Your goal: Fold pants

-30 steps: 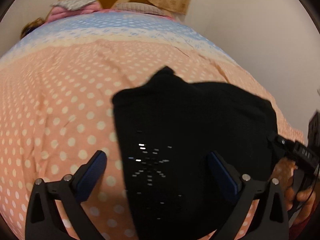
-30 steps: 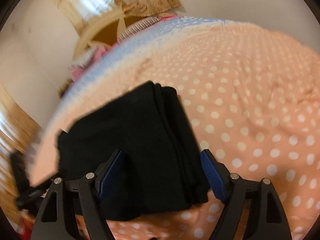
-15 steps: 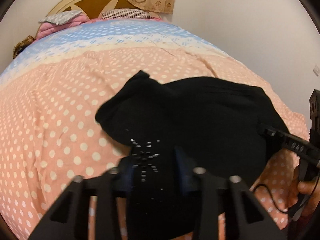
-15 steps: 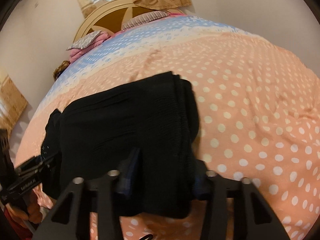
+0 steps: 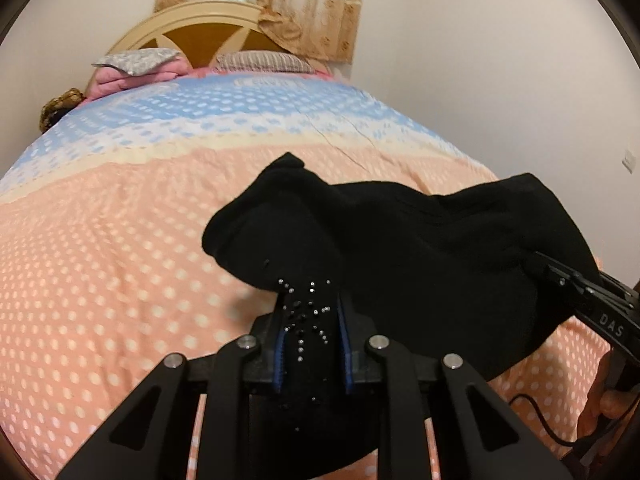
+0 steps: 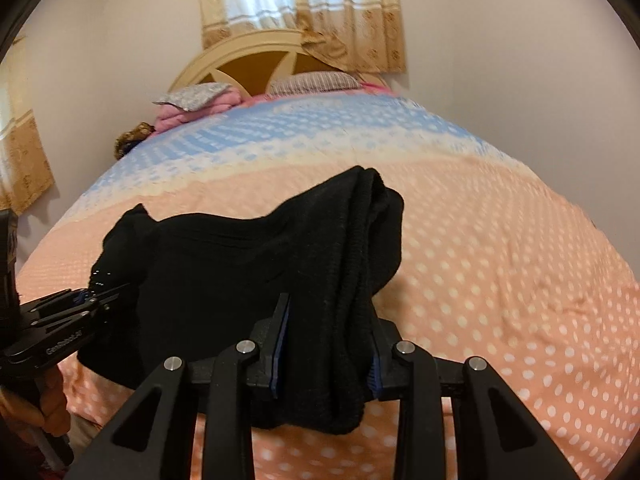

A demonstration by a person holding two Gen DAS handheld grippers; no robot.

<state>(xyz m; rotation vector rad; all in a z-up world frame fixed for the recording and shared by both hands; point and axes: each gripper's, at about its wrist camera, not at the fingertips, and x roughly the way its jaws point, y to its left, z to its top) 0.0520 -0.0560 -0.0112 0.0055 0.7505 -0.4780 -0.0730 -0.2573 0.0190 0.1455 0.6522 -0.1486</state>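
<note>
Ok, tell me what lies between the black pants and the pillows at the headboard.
Only bare polka-dot bedspread between the black pants and pillows; both wrist views show it.

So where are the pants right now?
The pants hang between both grippers over the near end of the bed: left gripper pinches the studded corner, right gripper the ribbed edge.

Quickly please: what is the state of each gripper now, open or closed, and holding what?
Left gripper: closed on the black pants, at the beaded part.
Right gripper: closed on the pants, at the thick folded edge.
</note>
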